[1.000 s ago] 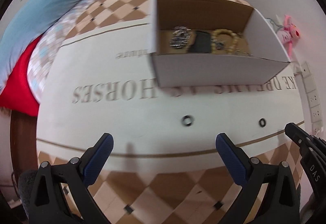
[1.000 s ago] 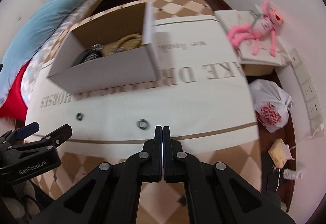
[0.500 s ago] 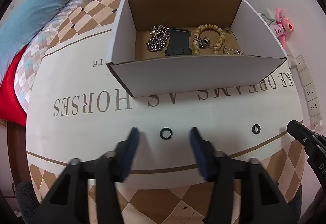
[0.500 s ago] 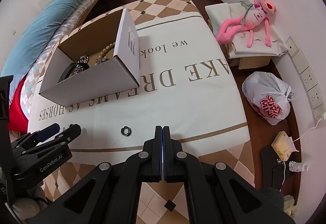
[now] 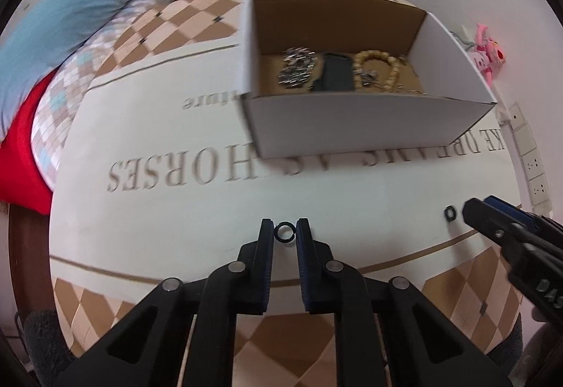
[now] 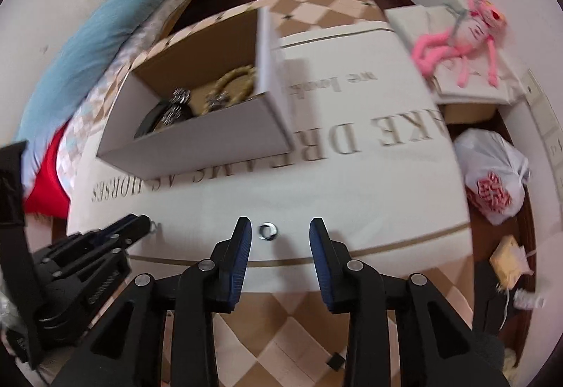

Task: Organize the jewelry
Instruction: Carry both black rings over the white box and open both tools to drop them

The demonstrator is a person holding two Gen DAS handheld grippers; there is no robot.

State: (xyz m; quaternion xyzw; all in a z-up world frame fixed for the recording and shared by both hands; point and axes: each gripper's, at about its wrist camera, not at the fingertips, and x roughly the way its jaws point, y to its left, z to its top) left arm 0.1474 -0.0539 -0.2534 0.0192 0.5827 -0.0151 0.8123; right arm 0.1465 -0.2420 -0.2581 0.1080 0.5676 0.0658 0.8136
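A small black ring (image 5: 285,231) lies on the cream cloth between the tips of my left gripper (image 5: 285,232), whose jaws have closed in until they touch or nearly touch its sides. A second ring (image 6: 267,231), silvery, lies between the tips of my right gripper (image 6: 280,232), which is open around it with a gap on each side. That ring also shows in the left wrist view (image 5: 450,213), just left of the right gripper's tip. An open cardboard box (image 5: 366,131) behind holds a silver chain (image 5: 297,70), a black item (image 5: 334,74) and a beaded bracelet (image 5: 378,68).
The cloth (image 5: 158,211) with printed letters covers a table with a checkered border. A bed with blue bedding (image 5: 70,17) stands to the left. A pink plush toy (image 6: 457,38), a white plastic bag (image 6: 492,175) and wall sockets (image 5: 531,154) are on the right.
My left gripper has moved up to the black ring and narrowed around it. My right gripper has opened from shut and moved up to the second ring.
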